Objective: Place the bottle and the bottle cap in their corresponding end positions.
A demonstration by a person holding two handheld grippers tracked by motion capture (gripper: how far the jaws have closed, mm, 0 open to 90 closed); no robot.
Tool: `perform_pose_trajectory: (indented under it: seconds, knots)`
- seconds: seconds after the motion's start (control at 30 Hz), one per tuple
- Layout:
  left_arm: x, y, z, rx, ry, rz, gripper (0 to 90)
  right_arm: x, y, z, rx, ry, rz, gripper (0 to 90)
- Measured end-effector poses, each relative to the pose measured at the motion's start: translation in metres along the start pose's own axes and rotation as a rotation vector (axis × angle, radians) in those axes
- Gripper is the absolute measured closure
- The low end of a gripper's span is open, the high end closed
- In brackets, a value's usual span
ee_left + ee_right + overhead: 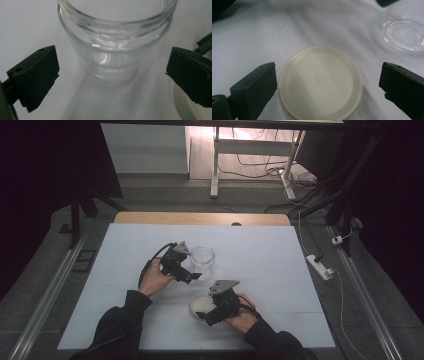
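Note:
A clear, empty glass jar (202, 261) stands upright near the middle of the white table (125, 265). My left gripper (192, 276) is open just left of it, and in the left gripper view the jar (115, 40) sits between the two wide-apart jaws without touching them. A round cream lid (202, 305) lies flat nearer the front. My right gripper (207, 316) is open over it. The right gripper view has the lid (320, 82) lying between the spread jaws, and the jar's base (403, 35) at the upper right.
The table's wooden far edge (200, 218) lies beyond the jar. On the floor to the right lie a white power strip (320, 266) and cables. Desk legs (215, 165) stand farther back. Metal rails run along both sides of the table.

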State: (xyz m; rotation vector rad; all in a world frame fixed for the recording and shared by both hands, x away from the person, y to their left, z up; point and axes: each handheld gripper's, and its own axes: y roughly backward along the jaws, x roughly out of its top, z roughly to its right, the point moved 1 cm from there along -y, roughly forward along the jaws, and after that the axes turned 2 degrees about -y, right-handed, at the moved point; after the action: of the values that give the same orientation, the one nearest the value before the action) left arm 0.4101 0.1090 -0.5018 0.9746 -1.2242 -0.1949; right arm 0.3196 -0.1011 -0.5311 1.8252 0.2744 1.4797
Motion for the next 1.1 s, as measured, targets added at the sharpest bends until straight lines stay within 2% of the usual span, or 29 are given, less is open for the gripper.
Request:
perform_pose_trajectory:
  seconds: [0.3, 0.5, 0.6, 0.77, 0.87, 1.1]
  knots:
    - [-0.015, 0.012, 0.012, -0.001, 0.023, 0.009, 0.0, 0.0, 0.011, 0.006, -0.025, -0.037, -0.009, 0.0]
    - [-0.025, 0.02, 0.022, 0.016, 0.028, -0.008, 0.0, -0.002, 0.019, 0.012, -0.056, -0.058, -0.007, 0.0]
    - [-0.03, 0.025, 0.027, 0.02, 0.044, -0.013, 0.0, -0.003, 0.023, 0.014, -0.078, -0.069, -0.001, 0.0]
    - [-0.041, 0.033, 0.035, 0.004, 0.054, -0.008, 0.0, -0.004, 0.03, 0.016, -0.105, -0.094, 0.004, 0.0]
    - [-0.047, 0.038, 0.042, 0.006, 0.058, -0.015, 0.0, -0.005, 0.033, 0.017, -0.113, -0.096, -0.001, 0.0]
    - [-0.062, 0.051, 0.055, 0.014, 0.072, -0.023, 0.0, -0.012, 0.043, 0.02, -0.124, -0.133, -0.005, 0.0]
